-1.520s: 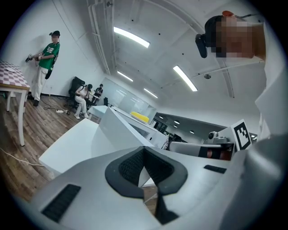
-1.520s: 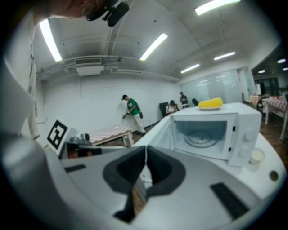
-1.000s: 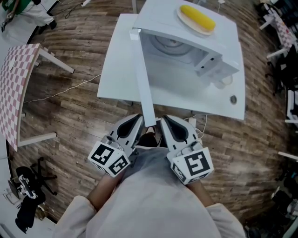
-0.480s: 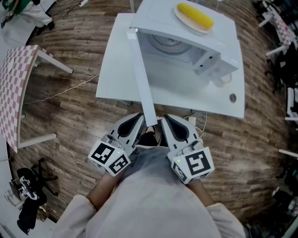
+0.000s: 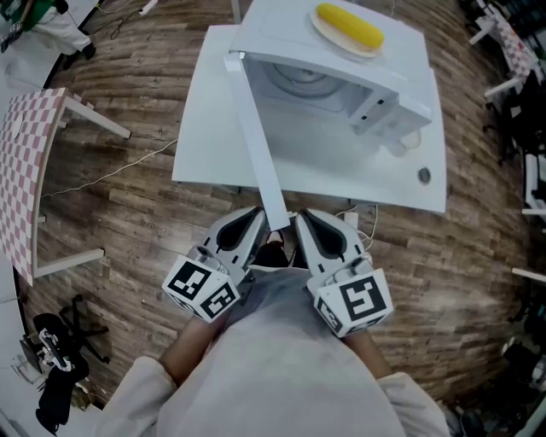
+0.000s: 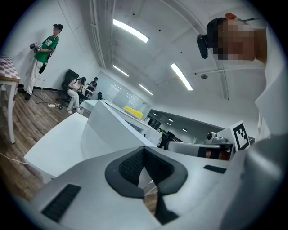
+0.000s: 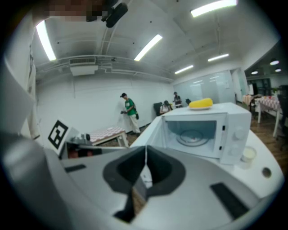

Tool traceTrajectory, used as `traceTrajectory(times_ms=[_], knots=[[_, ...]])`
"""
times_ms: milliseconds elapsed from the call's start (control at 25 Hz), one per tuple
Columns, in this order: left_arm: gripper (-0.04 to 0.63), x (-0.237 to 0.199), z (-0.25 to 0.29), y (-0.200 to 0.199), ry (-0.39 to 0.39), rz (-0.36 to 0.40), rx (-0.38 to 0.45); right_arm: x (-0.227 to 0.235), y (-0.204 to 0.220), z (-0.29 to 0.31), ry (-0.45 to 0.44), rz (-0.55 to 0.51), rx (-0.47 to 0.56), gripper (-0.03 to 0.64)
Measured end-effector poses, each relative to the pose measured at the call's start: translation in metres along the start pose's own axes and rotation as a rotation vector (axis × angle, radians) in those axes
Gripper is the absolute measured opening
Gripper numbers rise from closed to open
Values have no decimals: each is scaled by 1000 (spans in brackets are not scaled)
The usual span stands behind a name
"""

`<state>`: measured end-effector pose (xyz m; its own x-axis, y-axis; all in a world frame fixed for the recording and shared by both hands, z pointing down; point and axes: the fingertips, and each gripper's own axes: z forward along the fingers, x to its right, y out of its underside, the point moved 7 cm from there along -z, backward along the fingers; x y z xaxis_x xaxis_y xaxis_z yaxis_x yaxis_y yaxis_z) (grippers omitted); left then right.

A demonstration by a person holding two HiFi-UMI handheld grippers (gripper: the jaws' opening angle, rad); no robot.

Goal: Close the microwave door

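A white microwave stands on a white table, and its door is swung wide open toward me. The door's free end reaches down between my two grippers. My left gripper is just left of that end and my right gripper just right of it. Both are held close to my body, shut and holding nothing. The right gripper view shows my right gripper facing the open microwave with its glass turntable. In the left gripper view my left gripper points along the door.
A plate with a yellow corn cob lies on top of the microwave. A white cup and a round grommet are on the table's right side. A checkered table stands at left. People stand and sit in the background.
The head view has shifted a little, so the microwave and table sit slightly higher and further left. Both grippers keep their place and the door stays open.
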<state>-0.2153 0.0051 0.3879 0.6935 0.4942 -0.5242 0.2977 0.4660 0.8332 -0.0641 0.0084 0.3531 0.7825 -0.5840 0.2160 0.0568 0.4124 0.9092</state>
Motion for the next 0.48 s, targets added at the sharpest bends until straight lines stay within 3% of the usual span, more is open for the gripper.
traceTrajectory(times_ms=[480], knots=[[18,8,13,1,28,10,-20,10,3,-3,16,19,-1,23]])
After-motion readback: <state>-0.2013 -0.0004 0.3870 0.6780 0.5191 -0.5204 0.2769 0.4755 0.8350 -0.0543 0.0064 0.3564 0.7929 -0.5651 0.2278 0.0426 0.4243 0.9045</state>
